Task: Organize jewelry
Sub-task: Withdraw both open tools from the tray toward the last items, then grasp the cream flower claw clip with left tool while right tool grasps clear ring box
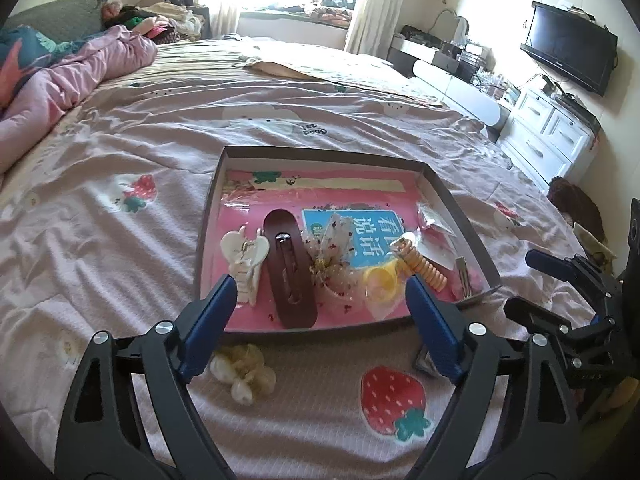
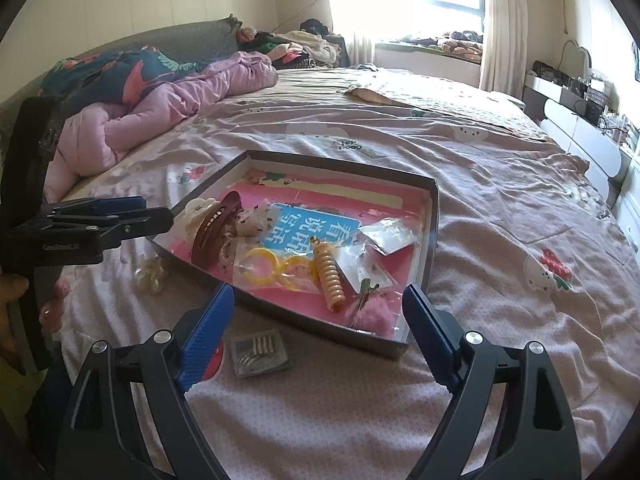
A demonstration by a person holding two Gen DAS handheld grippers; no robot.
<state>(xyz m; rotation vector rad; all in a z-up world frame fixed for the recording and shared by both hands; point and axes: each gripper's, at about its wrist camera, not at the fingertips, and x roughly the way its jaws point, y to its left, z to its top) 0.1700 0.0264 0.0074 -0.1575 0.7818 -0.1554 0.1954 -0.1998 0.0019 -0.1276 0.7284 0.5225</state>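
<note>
1. Hovering low over the bed [image 1: 320, 112], left claw [image 1: 320, 292] spread wide, blue fingers [image 1: 210, 320] pinching nothing, aimed at the near edge of the shallow box [image 1: 456, 200].
2. Hanging at the box's near right corner, right claw [image 2: 318, 300] also spread wide and empty.
3. Lying in the box on a pink sheet: white claw clip [image 1: 244, 256] at the left, long brown hair clip [image 1: 290, 268] just beside it, sheer spotted bow [image 1: 336, 248] touching the brown clip's right side.
4. Further right in the box: yellow rings [image 2: 272, 268] in a clear bag, orange spiral hair tie [image 2: 330, 276] next to them, small clear packets [image 2: 384, 236] toward the right wall, pink fluffy piece [image 2: 374, 314] in the near corner.
5. Sitting outside the box on the bed: pale yellow scrunchie [image 1: 244, 372] near the left claw's left finger, small packet of pins [image 2: 260, 352] just in front of the near wall, between the right claw's fingers.
</note>
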